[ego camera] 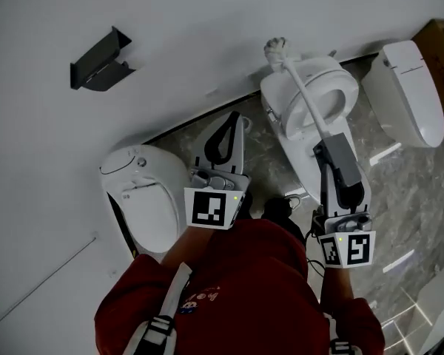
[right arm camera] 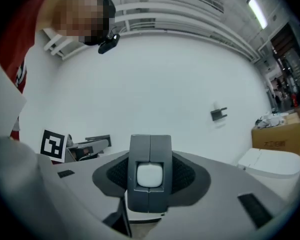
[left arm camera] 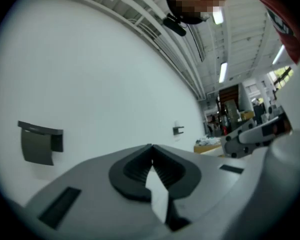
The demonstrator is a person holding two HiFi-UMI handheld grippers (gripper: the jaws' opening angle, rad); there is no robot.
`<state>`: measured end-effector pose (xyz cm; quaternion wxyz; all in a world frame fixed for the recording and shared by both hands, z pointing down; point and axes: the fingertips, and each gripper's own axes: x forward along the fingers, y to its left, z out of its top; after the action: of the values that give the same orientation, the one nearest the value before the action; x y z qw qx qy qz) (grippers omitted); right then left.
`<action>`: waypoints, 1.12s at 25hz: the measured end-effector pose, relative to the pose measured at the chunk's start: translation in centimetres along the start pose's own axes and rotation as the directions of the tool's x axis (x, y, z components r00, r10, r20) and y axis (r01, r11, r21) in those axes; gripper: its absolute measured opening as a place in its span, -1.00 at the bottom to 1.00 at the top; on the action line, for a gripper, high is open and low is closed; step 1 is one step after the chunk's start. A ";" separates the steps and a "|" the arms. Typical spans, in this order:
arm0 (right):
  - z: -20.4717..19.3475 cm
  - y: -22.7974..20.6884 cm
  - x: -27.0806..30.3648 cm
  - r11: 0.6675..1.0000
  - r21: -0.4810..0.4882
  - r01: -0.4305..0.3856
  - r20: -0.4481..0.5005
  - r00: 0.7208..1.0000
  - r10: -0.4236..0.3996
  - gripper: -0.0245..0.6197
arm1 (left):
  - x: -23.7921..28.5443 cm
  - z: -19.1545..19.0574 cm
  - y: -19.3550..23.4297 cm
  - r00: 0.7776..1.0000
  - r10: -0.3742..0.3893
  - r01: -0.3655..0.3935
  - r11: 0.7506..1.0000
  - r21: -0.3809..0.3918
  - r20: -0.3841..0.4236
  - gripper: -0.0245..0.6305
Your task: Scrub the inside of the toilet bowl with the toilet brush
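In the head view the white toilet [ego camera: 333, 87] stands against the wall with its seat down and the bowl open. My right gripper [ego camera: 331, 152] is shut on a grey block on the toilet brush [ego camera: 305, 91]. The brush's white handle runs out over the bowl, and its bristle head [ego camera: 277, 49] shows against the wall. From the right gripper view, the handle's white end [right arm camera: 150, 175] sits in that block between the jaws. My left gripper [ego camera: 228, 130] is held up to the left of the toilet, shut and empty. Its fingertips [left arm camera: 151, 147] meet.
A second toilet [ego camera: 144, 191] with its lid down stands at the left, and a third [ego camera: 411, 87] at the right beside a cardboard box [right arm camera: 277, 133]. A black bracket [ego camera: 100, 59] is fixed to the white wall. The floor is grey marble tile [ego camera: 399, 191].
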<state>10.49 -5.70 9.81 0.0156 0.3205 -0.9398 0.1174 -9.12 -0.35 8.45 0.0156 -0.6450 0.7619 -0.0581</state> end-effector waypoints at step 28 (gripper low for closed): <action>-66.5 5.8 28.7 0.974 -0.167 -0.152 -0.833 0.550 -0.057 -0.37 | -6.2 -53.5 13.7 0.840 0.040 -0.231 0.928 -0.291 -0.541 -0.93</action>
<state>-18.93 -3.08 76.27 0.4910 0.1972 -0.8350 0.1512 -26.77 11.59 59.76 -0.3020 -0.5404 0.7793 -0.0966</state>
